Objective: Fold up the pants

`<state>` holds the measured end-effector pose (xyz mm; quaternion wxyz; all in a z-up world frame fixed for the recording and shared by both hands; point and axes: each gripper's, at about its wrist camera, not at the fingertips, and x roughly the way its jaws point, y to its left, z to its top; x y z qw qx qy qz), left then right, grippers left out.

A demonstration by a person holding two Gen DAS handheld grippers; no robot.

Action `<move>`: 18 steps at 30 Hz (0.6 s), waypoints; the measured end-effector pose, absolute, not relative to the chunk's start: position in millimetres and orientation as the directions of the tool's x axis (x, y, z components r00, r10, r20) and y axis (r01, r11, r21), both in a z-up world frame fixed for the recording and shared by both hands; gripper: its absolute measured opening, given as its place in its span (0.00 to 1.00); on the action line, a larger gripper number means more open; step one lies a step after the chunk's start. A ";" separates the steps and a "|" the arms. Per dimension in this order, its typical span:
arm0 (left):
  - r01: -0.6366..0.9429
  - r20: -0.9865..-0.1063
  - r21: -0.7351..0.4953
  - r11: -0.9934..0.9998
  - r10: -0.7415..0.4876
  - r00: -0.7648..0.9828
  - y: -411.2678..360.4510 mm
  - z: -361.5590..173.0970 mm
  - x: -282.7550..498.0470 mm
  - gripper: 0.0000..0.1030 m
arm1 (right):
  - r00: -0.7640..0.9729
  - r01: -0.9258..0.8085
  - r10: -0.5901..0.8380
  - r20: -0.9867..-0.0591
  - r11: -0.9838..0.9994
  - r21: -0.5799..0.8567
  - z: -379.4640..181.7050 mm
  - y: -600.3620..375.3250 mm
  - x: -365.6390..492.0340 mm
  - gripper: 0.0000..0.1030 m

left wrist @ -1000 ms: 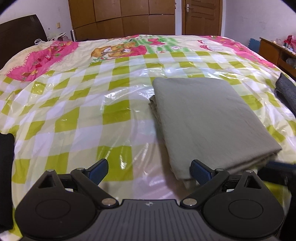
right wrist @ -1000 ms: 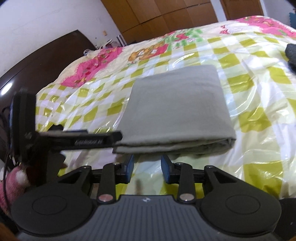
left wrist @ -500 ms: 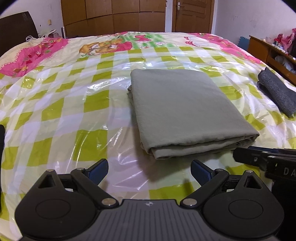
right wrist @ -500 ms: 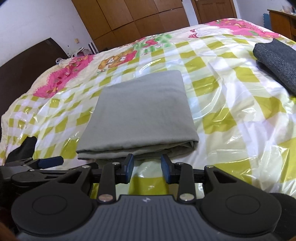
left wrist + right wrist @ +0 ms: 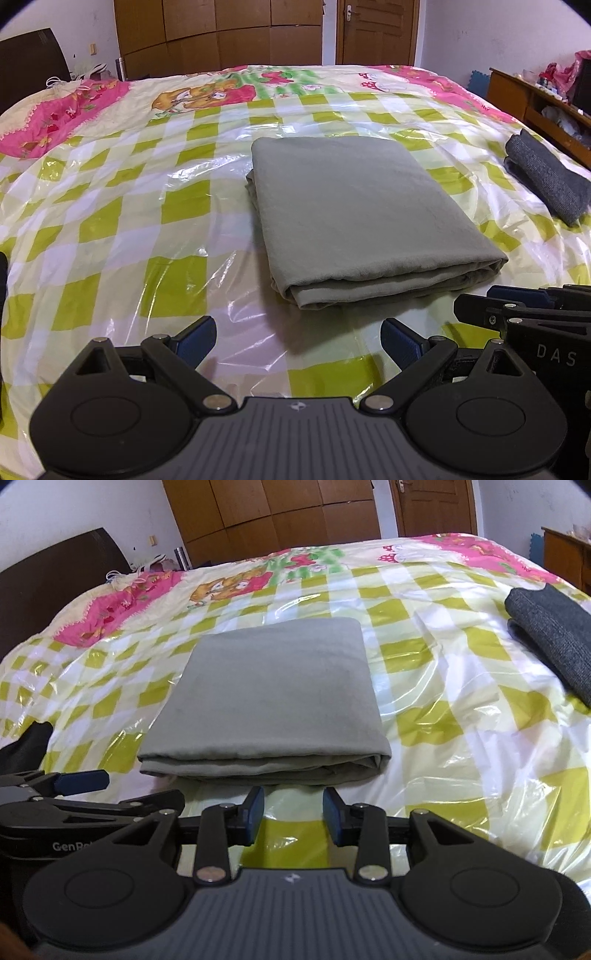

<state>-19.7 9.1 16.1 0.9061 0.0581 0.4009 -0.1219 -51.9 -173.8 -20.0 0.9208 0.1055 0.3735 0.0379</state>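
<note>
The olive-grey pants (image 5: 354, 218) lie folded into a flat, squared rectangle near the middle of the bed, on the clear plastic sheet (image 5: 207, 236) that covers the green-checked bedspread (image 5: 88, 229). The stacked layers show along the near edge, even and closed, with no leg or waistband trailing out.

Against the views of a second ago, I find both of my grippers drawn back from the bundle: its near edge then sat right at the fingertips, and a strip of bare plastic now separates them. The pants themselves have not shifted or sprung open.

My left gripper (image 5: 297, 341) is spread wide and holds nothing. My right gripper (image 5: 293, 810) has its fingers closer together but with a clear gap, and nothing between them. Each is just short of the near edge, touching no cloth.

Off to the right, well apart, lies a folded dark grey garment (image 5: 550, 642).

My judgement: the folding is complete or very nearly so, and this withdrawal reads as release. Any remaining work would be only a light squaring of the near edge.
</note>
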 end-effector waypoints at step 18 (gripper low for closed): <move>0.277 -0.745 0.014 0.961 -0.175 0.644 7.3 14.6 -20.6 1.00 | 0.716 0.003 0.106 -0.690 0.988 0.156 -20.5 -166.2 -52.5 0.38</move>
